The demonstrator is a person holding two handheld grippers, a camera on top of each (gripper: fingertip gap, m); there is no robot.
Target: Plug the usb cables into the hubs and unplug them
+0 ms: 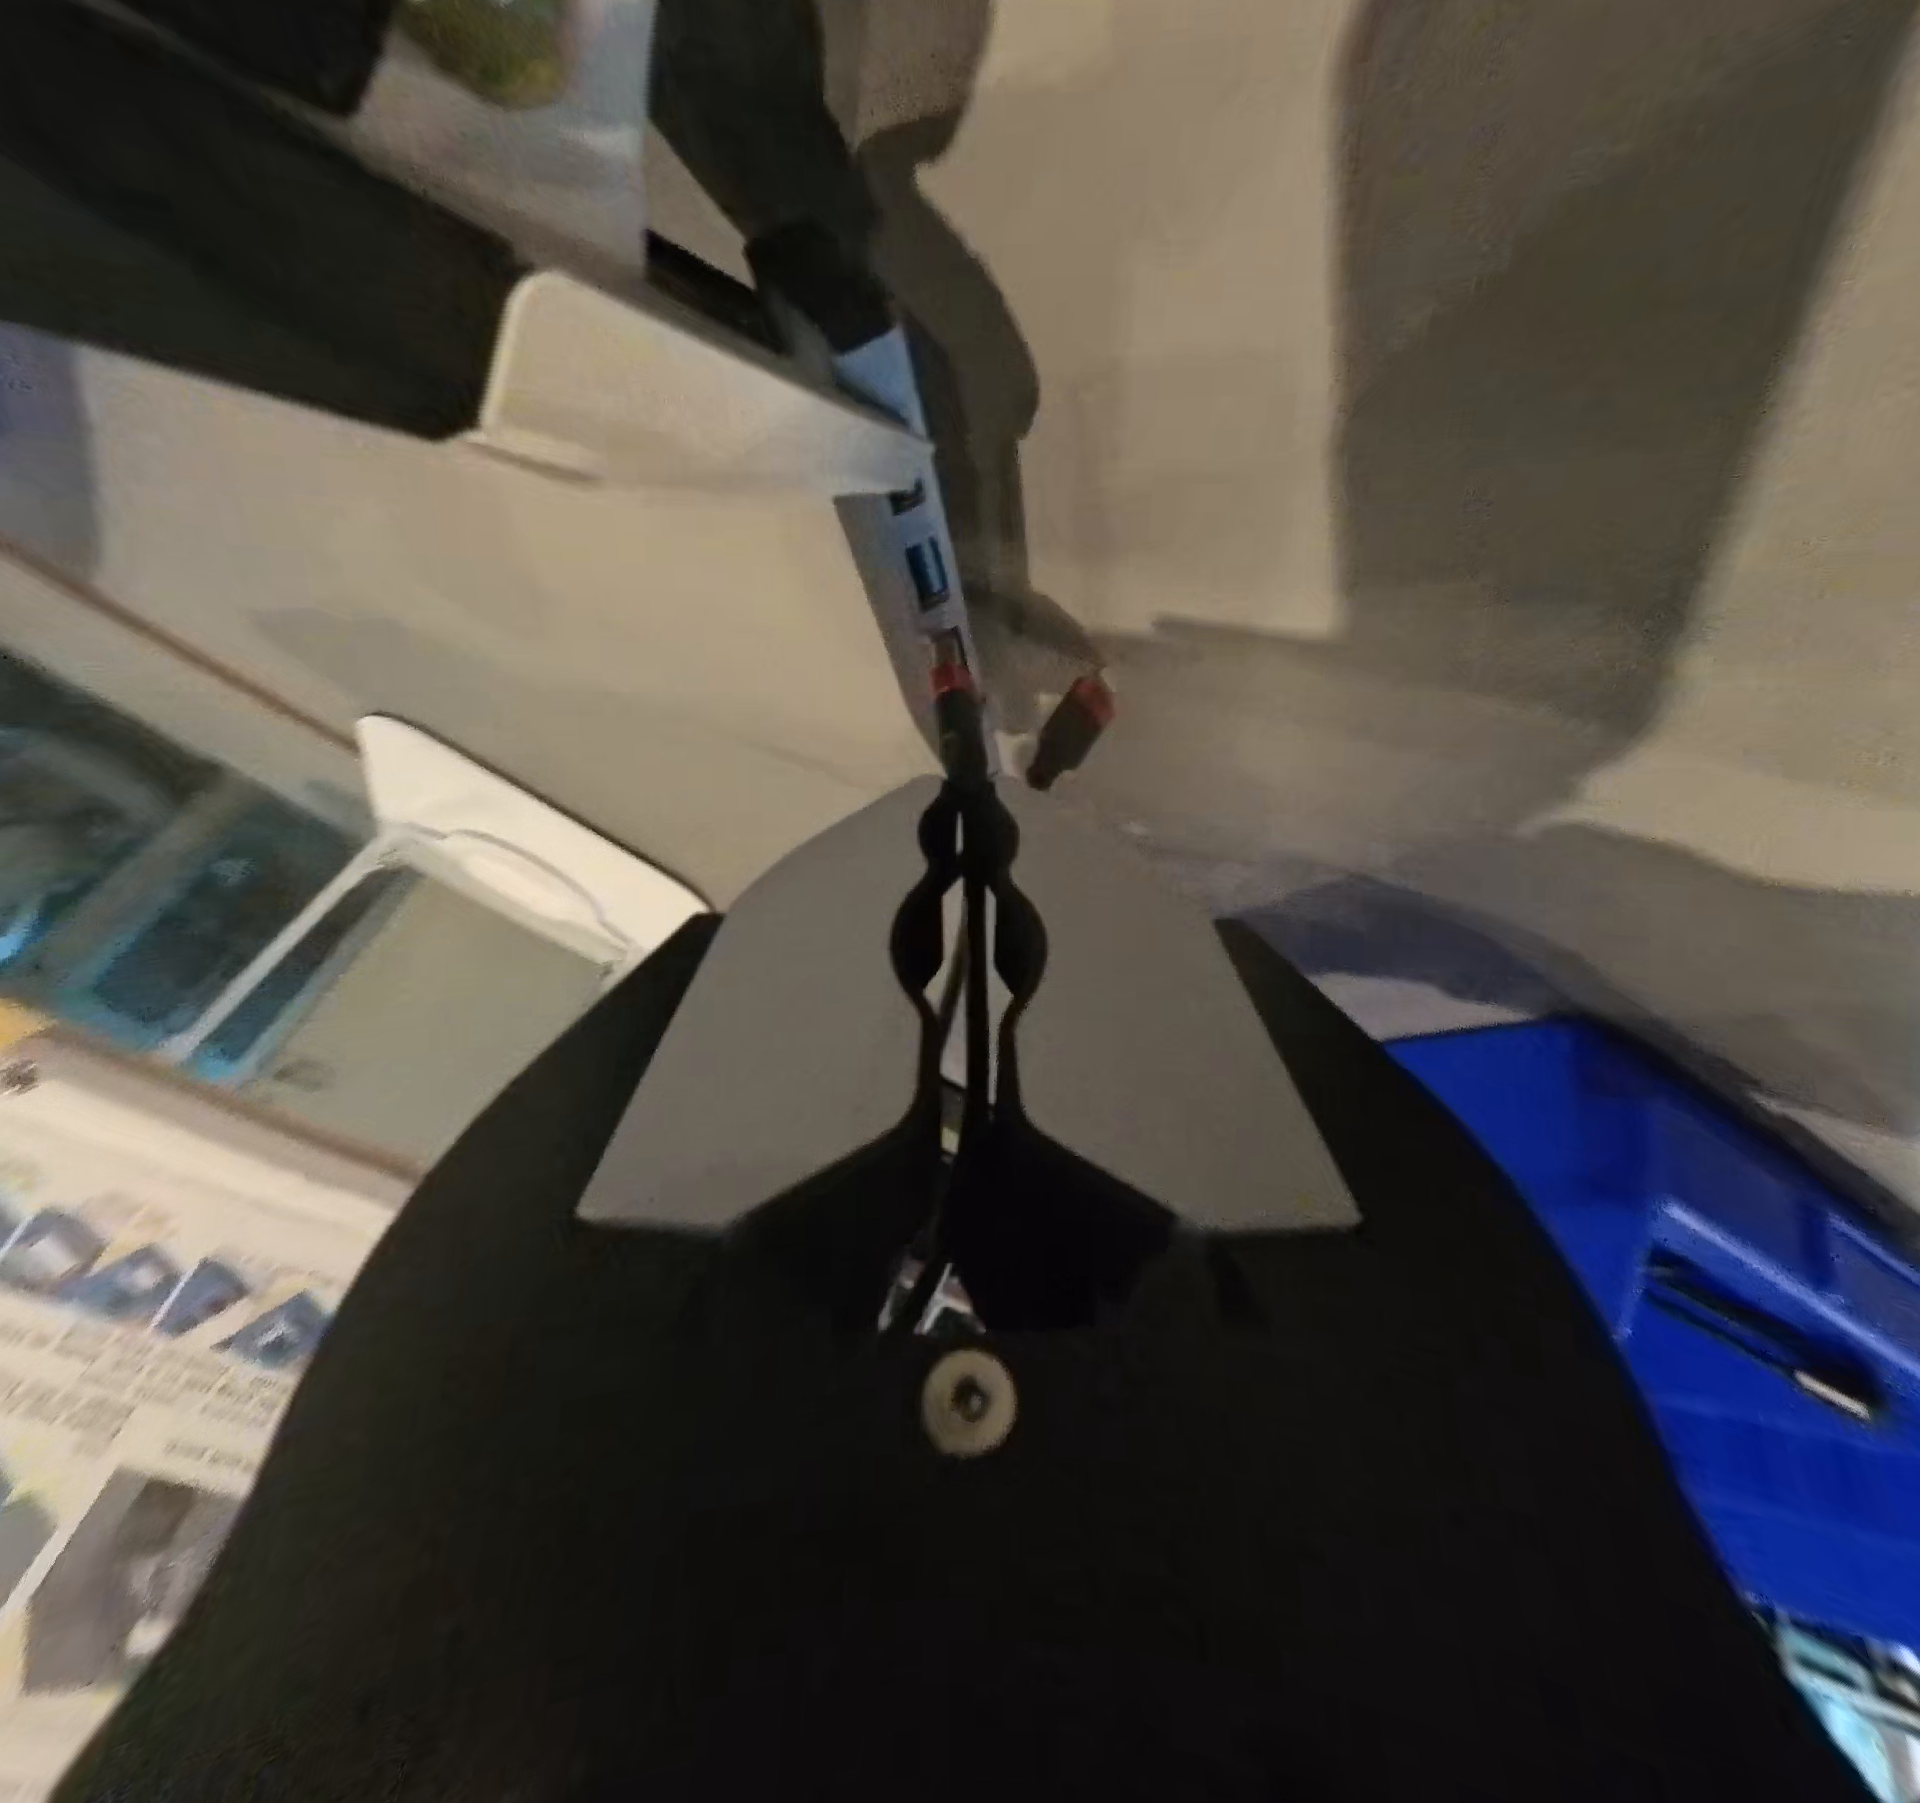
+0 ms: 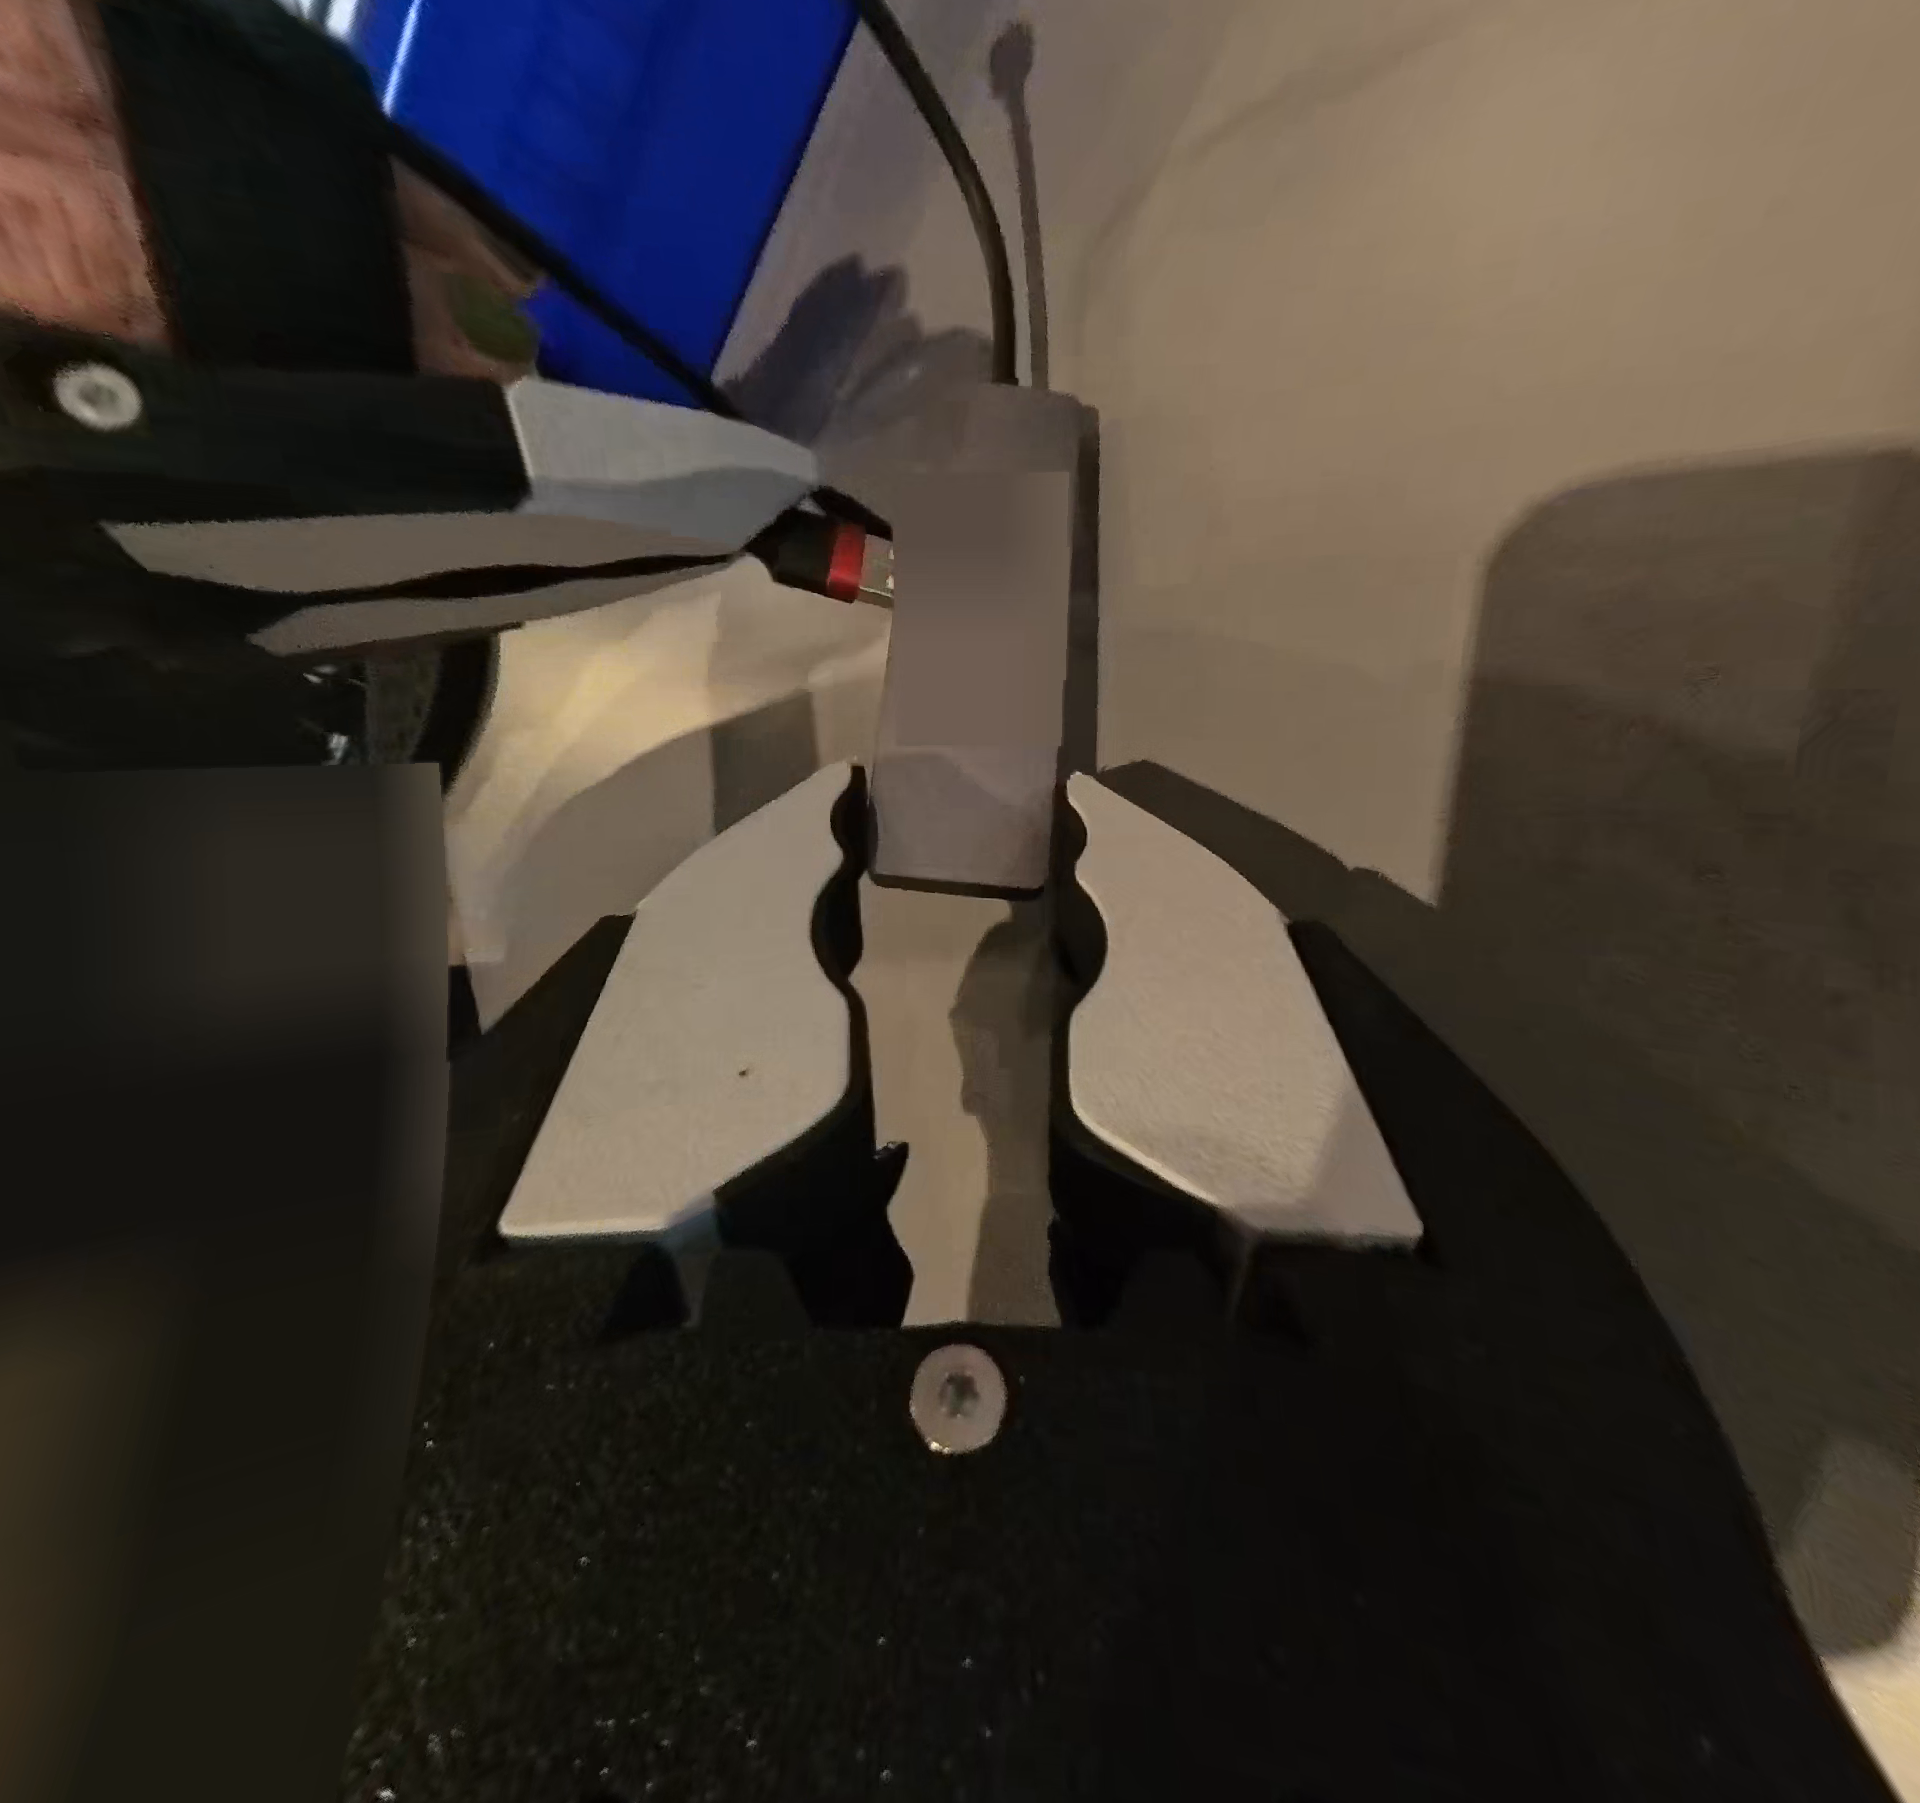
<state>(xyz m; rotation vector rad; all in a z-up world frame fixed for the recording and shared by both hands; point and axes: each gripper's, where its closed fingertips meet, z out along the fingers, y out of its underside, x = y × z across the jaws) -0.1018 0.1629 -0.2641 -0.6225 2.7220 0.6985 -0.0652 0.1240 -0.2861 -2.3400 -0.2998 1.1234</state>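
A grey USB hub [image 2: 977, 610] lies on the white table, with its black cable [image 2: 977, 195] leaving the far end. My right gripper [image 2: 961, 813] is shut on the hub's near end, one finger on each long side. My left gripper [image 1: 966, 803] is shut on a black USB cable just behind its red-banded plug [image 1: 951, 704]. In the right wrist view the left gripper [image 2: 764, 548] comes in from the left, and the plug [image 2: 842, 564] has its metal tip at the hub's left-side port, with some metal still showing. The left wrist view shows the hub [image 1: 920, 558] edge-on with blue ports.
A blue box [image 2: 582, 91] stands past the hub on the left and also shows in the left wrist view [image 1: 1662, 1286]. A second red-and-black plug-like shape [image 1: 1070, 730] lies by the hub. Printed papers [image 1: 156, 1338] and a clear container [image 1: 208, 901] are at the left.
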